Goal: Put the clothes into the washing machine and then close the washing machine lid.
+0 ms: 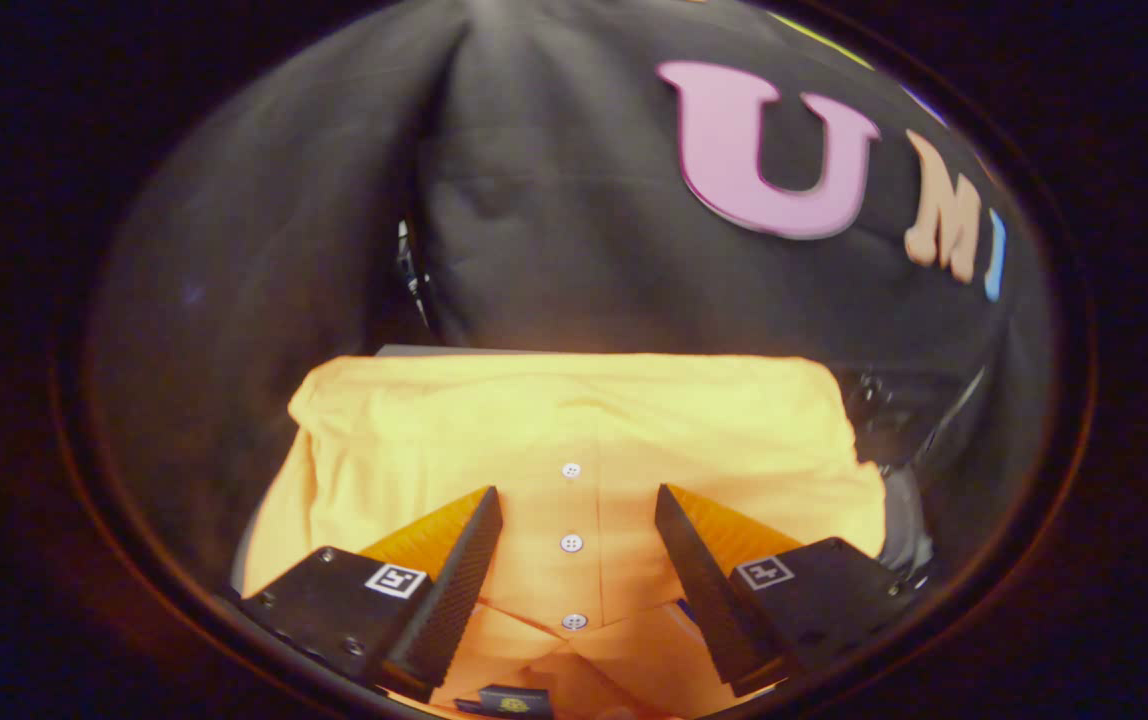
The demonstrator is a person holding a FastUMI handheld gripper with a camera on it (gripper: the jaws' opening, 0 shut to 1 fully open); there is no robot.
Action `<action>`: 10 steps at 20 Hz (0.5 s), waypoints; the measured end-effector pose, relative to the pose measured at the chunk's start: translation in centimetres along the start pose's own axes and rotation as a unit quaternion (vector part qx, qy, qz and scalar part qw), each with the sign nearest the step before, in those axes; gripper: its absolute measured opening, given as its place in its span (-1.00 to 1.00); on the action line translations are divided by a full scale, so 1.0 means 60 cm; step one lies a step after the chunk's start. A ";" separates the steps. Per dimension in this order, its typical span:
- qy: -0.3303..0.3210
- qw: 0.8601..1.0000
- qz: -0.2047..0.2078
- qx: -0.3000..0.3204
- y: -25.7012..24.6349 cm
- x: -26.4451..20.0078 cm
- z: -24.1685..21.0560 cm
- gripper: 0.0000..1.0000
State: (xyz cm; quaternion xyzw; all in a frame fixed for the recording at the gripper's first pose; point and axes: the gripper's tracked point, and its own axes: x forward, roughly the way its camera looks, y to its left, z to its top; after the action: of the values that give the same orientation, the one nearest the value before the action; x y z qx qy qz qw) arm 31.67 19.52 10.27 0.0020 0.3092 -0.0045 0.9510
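Hand-held gripper [577, 492] fingers spread apart, folded orange shirt [574, 440] between and beyond

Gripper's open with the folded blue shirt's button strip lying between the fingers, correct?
Not quite: the shirt is orange, not blue. The rest holds in the gripper view: the gripper is open, and the button strip lies between its fingers.

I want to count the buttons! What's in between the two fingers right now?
In the gripper view, the open gripper has the orange shirt between its fingers: the button strip, with three white buttons.
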 end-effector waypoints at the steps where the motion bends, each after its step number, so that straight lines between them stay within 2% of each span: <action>1: 0.013 1.000 0.002 -0.022 0.004 -0.016 -0.011 0.85; 2: -0.009 0.999 0.017 -0.034 0.010 -0.017 0.003 0.76; 4: 0.002 0.997 0.041 -0.059 0.023 -0.020 0.000 -0.25; 5: -0.007 0.996 0.068 -0.052 0.041 -0.017 -0.003 -0.75; 7: 0.011 0.985 0.174 -0.007 0.080 -0.033 -0.016 -0.87; 8: 0.006 0.979 0.203 0.020 0.091 -0.046 -0.010 -0.92; 10: -0.019 0.976 0.219 0.009 0.087 -0.038 0.016 -0.96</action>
State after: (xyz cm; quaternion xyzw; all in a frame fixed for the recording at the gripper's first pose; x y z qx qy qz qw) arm 30.43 24.73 12.41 0.0784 0.2834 0.2005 0.9345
